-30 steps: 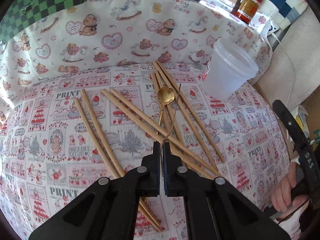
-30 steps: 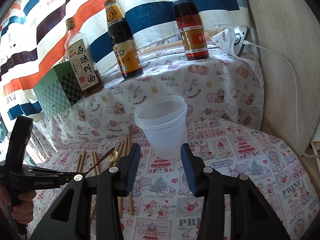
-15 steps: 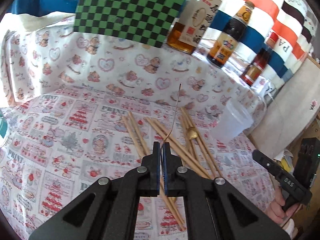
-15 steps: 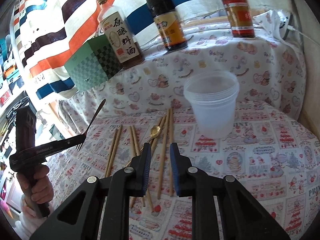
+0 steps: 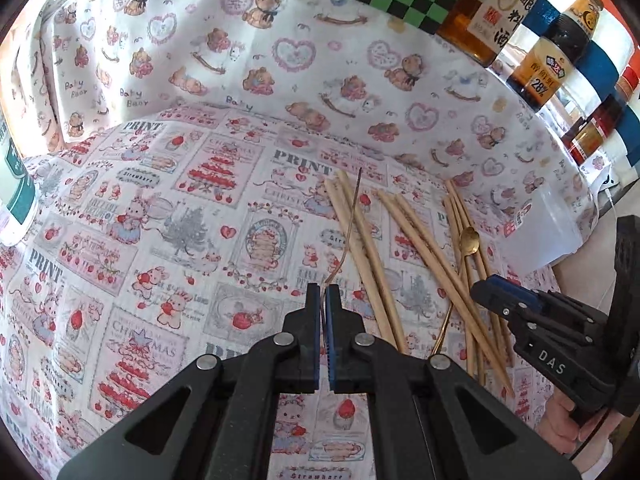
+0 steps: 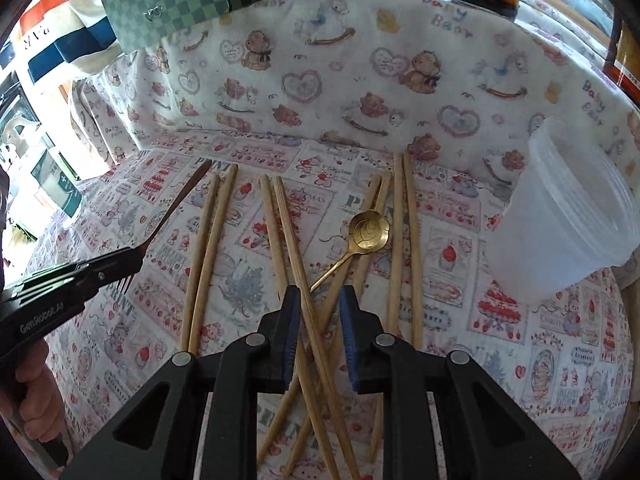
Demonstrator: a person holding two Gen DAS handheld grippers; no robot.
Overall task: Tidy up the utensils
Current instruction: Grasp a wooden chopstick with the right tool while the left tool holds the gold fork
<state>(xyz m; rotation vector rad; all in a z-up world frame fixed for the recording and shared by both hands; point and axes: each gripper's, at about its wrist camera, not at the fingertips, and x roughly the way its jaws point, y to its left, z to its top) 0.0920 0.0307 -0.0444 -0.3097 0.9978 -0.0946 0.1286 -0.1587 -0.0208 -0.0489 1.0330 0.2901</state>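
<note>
My left gripper [image 5: 322,300] is shut on a thin gold fork [image 5: 349,226], held edge-on above the cloth; the right wrist view shows that fork [image 6: 172,210] sticking out of the left gripper [image 6: 132,264], tines near the jaws. My right gripper [image 6: 319,300] is partly open, low over crossed wooden chopsticks [image 6: 294,248] and the handle of a gold spoon [image 6: 366,234]. Chopsticks [image 5: 370,256] and the spoon [image 5: 469,240] also lie right of centre in the left wrist view, with the right gripper [image 5: 486,292] beside them.
A clear plastic cup [image 6: 568,216] stands at the right of the printed cloth [image 6: 560,340]. Sauce bottles [image 5: 552,52] and a green checkered box [image 6: 168,4] stand on the raised ledge behind. A white-green container [image 5: 14,196] is at the far left.
My left gripper with the fork has swung left and lower over the cloth. My right gripper has dropped forward to the chopsticks and spoon, its jaws a little wider than half a second ago.
</note>
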